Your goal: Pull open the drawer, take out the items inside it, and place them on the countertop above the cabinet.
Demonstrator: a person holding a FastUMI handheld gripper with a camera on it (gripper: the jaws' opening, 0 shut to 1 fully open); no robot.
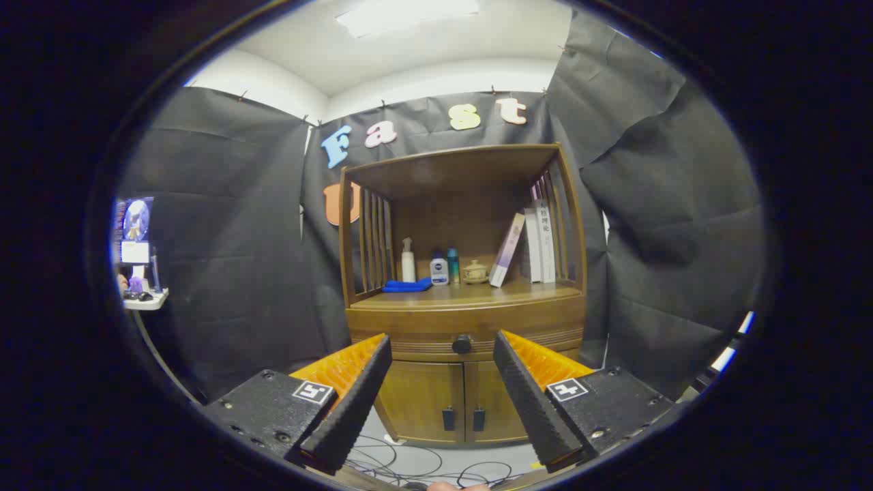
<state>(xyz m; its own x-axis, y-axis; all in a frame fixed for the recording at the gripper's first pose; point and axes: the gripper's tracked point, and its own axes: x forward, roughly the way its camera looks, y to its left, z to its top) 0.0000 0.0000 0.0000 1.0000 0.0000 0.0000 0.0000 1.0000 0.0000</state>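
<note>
Hand-held gripper (442, 344) open, fingers spread wide, holding nothing, well short of the cabinet (465, 382). Drawer (409, 331) shut, its dark knob (462, 344) between the fingertips, beyond them. On the bench (518, 293): blue cloth (406, 286) toward left edge, bottles (440, 268), small pot (475, 272), books (532, 245) toward right edge; labels and spine writing too small to read.

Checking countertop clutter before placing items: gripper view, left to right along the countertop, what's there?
blue cloth → white pump bottle → small white bottle → teal bottle → lidded pot → leaning book → upright books. Hand-held gripper is open, short of the drawer knob.
</note>
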